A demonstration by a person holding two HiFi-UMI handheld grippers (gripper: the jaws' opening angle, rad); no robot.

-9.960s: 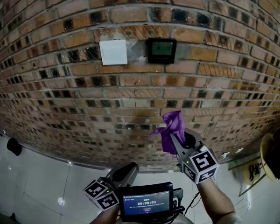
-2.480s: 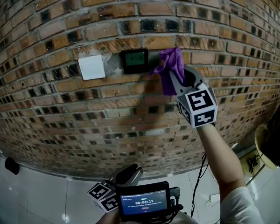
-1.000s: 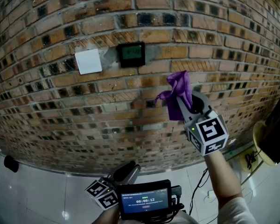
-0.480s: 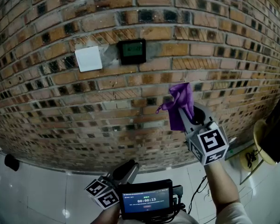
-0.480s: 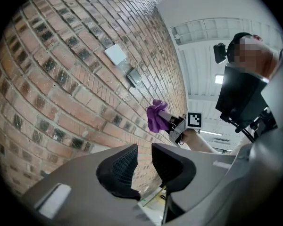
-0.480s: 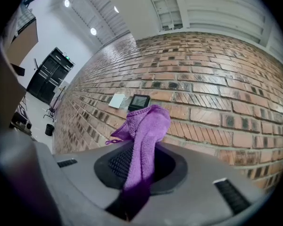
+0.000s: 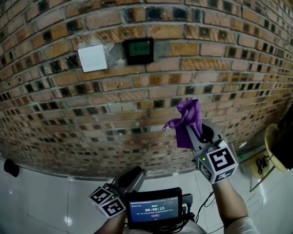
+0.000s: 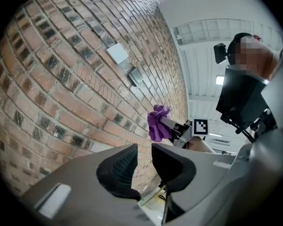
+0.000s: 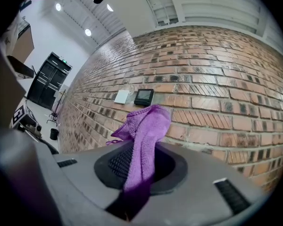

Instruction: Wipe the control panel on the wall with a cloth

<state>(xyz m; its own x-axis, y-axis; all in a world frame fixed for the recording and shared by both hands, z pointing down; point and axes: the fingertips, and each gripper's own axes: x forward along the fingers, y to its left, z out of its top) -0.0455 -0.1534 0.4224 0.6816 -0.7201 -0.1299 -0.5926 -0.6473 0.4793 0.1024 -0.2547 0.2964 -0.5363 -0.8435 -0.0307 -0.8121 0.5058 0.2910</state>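
The control panel [image 7: 139, 51] is a small black box with a green screen on the brick wall, next to a white switch plate [image 7: 92, 58]. My right gripper [image 7: 194, 133] is shut on a purple cloth [image 7: 187, 121] that sticks up from its jaws, well below and right of the panel and off the wall. From the right gripper view the cloth [image 9: 144, 140] hangs between the jaws, with the panel [image 9: 144, 97] farther along the wall. My left gripper [image 7: 135, 177] hangs low near the floor, jaws a narrow gap apart with nothing in them [image 8: 142, 158].
A black device with a lit timer screen [image 7: 154, 209] sits at the bottom of the head view. The brick wall [image 7: 224, 77] fills most of the view above a white tiled floor [image 7: 34, 199]. A black object [image 7: 11, 167] lies on the floor at left.
My right gripper with the cloth has dropped from beside the panel down and away from the wall over the last seconds. The left gripper has stayed low.
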